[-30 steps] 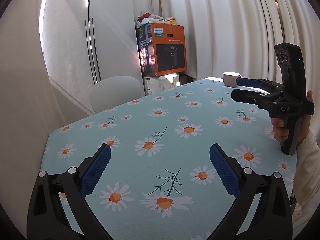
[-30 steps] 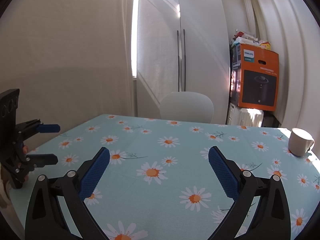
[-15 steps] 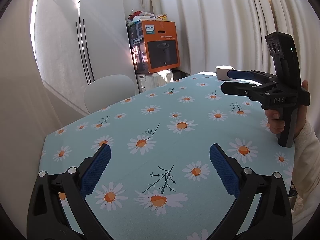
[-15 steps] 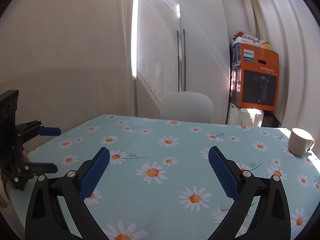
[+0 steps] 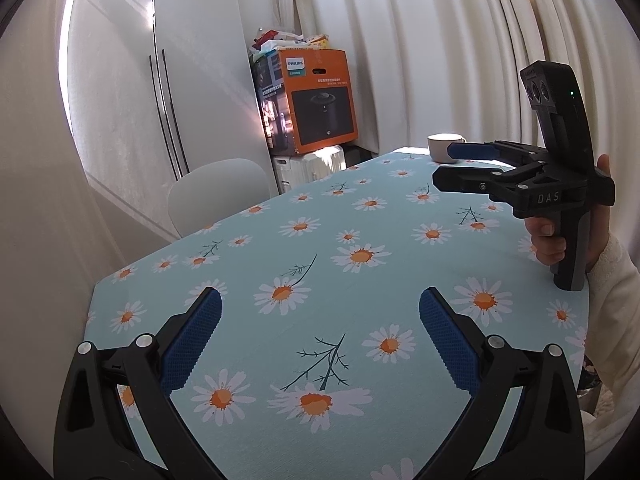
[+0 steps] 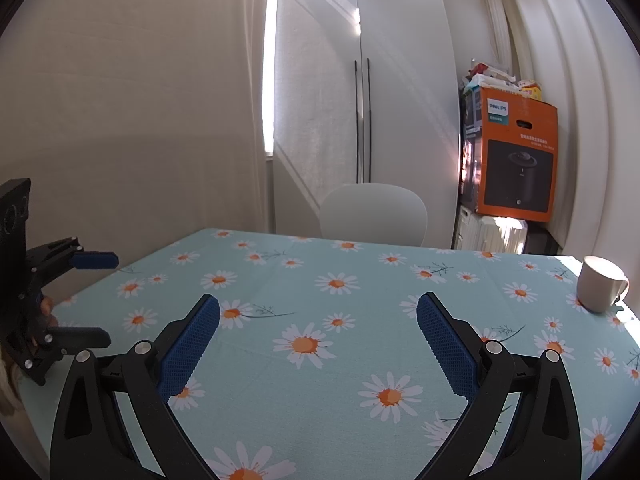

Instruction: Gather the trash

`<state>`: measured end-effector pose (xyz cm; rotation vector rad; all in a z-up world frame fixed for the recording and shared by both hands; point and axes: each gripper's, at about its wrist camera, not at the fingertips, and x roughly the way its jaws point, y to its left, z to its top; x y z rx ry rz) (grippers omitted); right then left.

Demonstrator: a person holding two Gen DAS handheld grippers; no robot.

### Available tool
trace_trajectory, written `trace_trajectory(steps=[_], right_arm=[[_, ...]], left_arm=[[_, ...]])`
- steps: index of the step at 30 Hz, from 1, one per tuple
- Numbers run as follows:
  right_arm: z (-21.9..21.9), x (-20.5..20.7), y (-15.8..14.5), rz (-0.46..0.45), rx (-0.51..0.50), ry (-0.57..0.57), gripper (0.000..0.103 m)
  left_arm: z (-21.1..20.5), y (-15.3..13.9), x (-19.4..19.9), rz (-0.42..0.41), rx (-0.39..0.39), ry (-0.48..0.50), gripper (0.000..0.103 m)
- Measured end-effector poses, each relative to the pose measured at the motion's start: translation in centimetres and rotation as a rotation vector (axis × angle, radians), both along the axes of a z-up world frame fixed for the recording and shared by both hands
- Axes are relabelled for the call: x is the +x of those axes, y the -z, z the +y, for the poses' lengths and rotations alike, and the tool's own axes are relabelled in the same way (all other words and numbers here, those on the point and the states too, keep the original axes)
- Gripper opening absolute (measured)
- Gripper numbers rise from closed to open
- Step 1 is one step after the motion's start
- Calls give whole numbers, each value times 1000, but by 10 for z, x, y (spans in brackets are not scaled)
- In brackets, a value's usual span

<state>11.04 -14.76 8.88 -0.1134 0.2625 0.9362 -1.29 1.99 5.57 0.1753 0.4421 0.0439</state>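
Note:
No trash shows in either view. My left gripper [image 5: 320,304] is open and empty above the near edge of a table with a light blue daisy cloth [image 5: 340,232]. It also shows at the left edge of the right wrist view [image 6: 102,298], open. My right gripper [image 6: 318,310] is open and empty above the same cloth [image 6: 360,304]. It also shows at the right of the left wrist view [image 5: 444,164], held by a hand, open.
A white mug [image 6: 600,288] stands at the table's far right corner; it also shows in the left wrist view [image 5: 442,148]. A white chair [image 6: 374,216] stands behind the table. An orange Philips box [image 6: 516,160] is stacked by the curtains.
The left gripper's view has tilted and swung slightly; the right gripper now sits higher and closer in it. In the right wrist view the left gripper has dropped a little. Both stay open.

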Motion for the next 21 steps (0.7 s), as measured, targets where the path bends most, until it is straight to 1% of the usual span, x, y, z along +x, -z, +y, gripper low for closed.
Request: trace_trajectory(steps=[11, 14, 16, 19, 20, 21], right_arm=[[0, 0, 0, 0, -1, 0, 95], [0, 0, 0, 0, 0, 0, 95], [0, 0, 0, 1, -1, -2, 95], [1, 4, 1, 31, -2, -47, 95], [1, 8, 2, 49, -3, -45, 95], [1, 13, 3, 72, -2, -19, 95]], left_arm=[[-4, -2, -6, -23, 18, -6, 97], [-5, -1, -2, -3, 16, 7, 97], [-4, 1, 3, 23, 21, -5, 97], [-3, 1, 4, 28, 26, -28, 97], [-1, 1, 4, 23, 24, -41, 97], [1, 0, 3, 17, 21, -60, 97]])
